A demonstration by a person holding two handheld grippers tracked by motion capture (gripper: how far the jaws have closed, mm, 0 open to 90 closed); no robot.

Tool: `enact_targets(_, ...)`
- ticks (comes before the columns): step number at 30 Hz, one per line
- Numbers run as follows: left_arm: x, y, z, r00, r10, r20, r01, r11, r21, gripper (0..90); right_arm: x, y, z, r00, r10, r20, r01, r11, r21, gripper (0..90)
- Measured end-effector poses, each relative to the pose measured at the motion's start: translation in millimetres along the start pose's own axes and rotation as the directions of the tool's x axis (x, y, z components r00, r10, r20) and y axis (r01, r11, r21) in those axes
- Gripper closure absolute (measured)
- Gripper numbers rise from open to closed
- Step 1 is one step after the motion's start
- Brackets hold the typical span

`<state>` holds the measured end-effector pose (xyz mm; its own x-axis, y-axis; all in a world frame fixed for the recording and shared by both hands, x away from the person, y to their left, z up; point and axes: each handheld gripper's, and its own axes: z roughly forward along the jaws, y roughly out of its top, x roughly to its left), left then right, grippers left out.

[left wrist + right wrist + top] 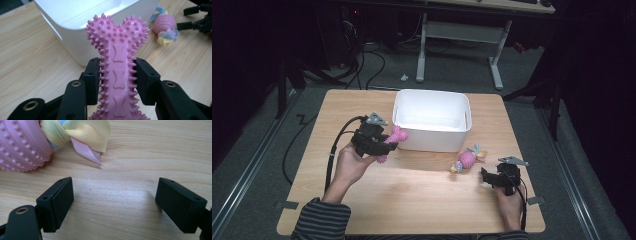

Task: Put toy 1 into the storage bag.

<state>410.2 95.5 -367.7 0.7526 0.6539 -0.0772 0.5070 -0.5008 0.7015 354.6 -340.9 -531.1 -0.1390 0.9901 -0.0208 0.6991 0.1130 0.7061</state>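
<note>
The left gripper [117,82] pinches a pink spiked rubber bone toy [117,57] across its narrow shaft, both black jaws pressed flat against the studded sides. In the left gripper view the bone's knobbed far end rises beyond the jaws, and its near end runs down between them to the bottom edge. In the high view the left gripper [388,145] sits in the person's left hand [348,165] above the left half of the wooden table [412,200], with the bone [393,141] lifted clear of the surface and its far end just beside the near left corner of the white plastic bin [432,119]. Whether the bone touches the bin wall cannot be told. The bin stands at the far middle of the table, its opening facing up.

The right gripper [486,176] rests low at the near right of the table, held in the person's right hand [510,205], and its jaws are spread wide with nothing between them. In the right gripper view only bare wood lies between the two pads [60,200]. Just beyond the jaws, to the left, lies a pink studded ball toy [20,145] with knotted cloth strips [85,132] in yellow, pink and blue. In the high view this ball toy [468,159] lies on the table near the bin's near right corner, between the bin and the right gripper, apart from both.
</note>
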Motion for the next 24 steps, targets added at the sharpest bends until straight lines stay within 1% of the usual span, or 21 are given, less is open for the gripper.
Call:
enact_targets(1,0.3,2.1,-0.8,1.0,-0.002,0.007,0.002,1.0,-0.003,58.7,-0.1,0.0,0.0,1.0,-0.001,0.0,0.001,1.0,0.0,15.0)
enact_targets(2,1.1,6.5,-2.7,1.0,0.005,0.002,-0.005,1.0,-0.005,58.7,0.0,0.0,0.0,1.0,0.0,0.0,0.0,1.0,0.0,15.0)
enact_targets(5,1.8,10.6,-3.3,1.0,0.004,0.008,-0.004,1.0,-0.006,58.7,0.0,0.0,0.0,1.0,0.0,0.0,0.0,1.0,0.0,15.0)
enact_targets(6,2.2,12.9,-3.9,0.9999,0.01,0.006,-0.01,0.9999,-0.004,58.7,-0.1,0.0,0.0,1.0,-0.001,0.0,0.001,1.0,0.0,15.0)
enact_targets(7,2.5,17.4,-5.2,0.9999,0.01,0.009,-0.01,0.9999,-0.011,58.7,-0.1,0.0,0.0,1.0,-0.001,0.0,0.001,1.0,0.0,15.0)
enact_targets(8,2.5,17.4,-5.2,0.9999,0.01,0.009,-0.01,0.9999,-0.011,58.7,-0.1,0.0,0.0,1.0,-0.001,0.0,0.001,1.0,0.0,15.0)
enact_targets(11,2.1,24.3,-7.7,0.9997,0.02,0.011,-0.019,0.9996,-0.019,58.7,-0.1,0.0,0.0,1.0,-0.001,0.0,0.001,1.0,0.0,15.0)
enact_targets(13,3.1,31.1,-7.8,0.9995,0.022,0.021,-0.022,0.9995,-0.025,58.7,0.0,0.0,0.0,1.0,0.0,0.0,0.0,1.0,0.0,15.0)
enact_targets(15,3.6,33.7,-7.5,0.9994,0.028,0.017,-0.028,0.9994,-0.021,58.7,-0.1,0.0,0.0,1.0,-0.001,0.0,0.001,1.0,0.0,15.0)
enact_targets(16,4.3,39.0,-6.8,0.9994,0.031,0.014,-0.03,0.9994,-0.019,58.7,-0.1,0.0,0.0,1.0,-0.001,0.0,0.001,1.0,0.0,15.0)
enact_targets(17,4.3,39.0,-6.8,0.9994,0.031,0.014,-0.03,0.9994,-0.019,58.6,-0.1,0.0,0.0,1.0,-0.001,0.0,0.001,1.0,0.0,15.0)
enact_targets(18,4.5,44.7,-6.4,0.9994,0.03,0.017,-0.03,0.9993,-0.021,58.6,0.0,0.0,0.0,1.0,0.0,0.0,0.0,1.0,0.0,15.0)
enact_targets(19,4.5,44.7,-6.4,0.9994,0.03,0.017,-0.03,0.9993,-0.021,58.7,0.0,0.0,0.0,1.0,0.0,0.0,0.0,1.0,0.0,15.0)
enact_targets(20,3.7,50.6,-6.8,0.9991,0.041,0.013,-0.041,0.9989,-0.022,58.7,0.0,0.0,0.0,1.0,0.0,0.0,0.0,1.0,0.0,15.0)
enact_targets(21,3.7,50.6,-6.8,0.9991,0.041,0.013,-0.041,0.9989,-0.022,58.7,0.0,0.0,0.0,1.0,0.0,0.0,0.0,1.0,0.0,15.0)
enact_targets(22,2.9,56.1,-6.6,0.9989,0.044,0.017,-0.044,0.9987,-0.027,58.7,0.0,0.0,0.0,1.0,0.0,0.0,0.0,1.0,0.0,15.0)
enact_targets(23,2.9,56.1,-6.6,0.9989,0.044,0.017,-0.044,0.9987,-0.027,58.7,0.0,0.0,0.0,1.0,0.0,0.0,0.0,1.0,0.0,15.0)
enact_targets(24,2.4,61.6,-5.1,0.9984,0.054,0.013,-0.054,0.9983,-0.021,58.7,0.0,0.0,0.0,1.0,0.0,0.0,0.0,1.0,0.0,15.0)
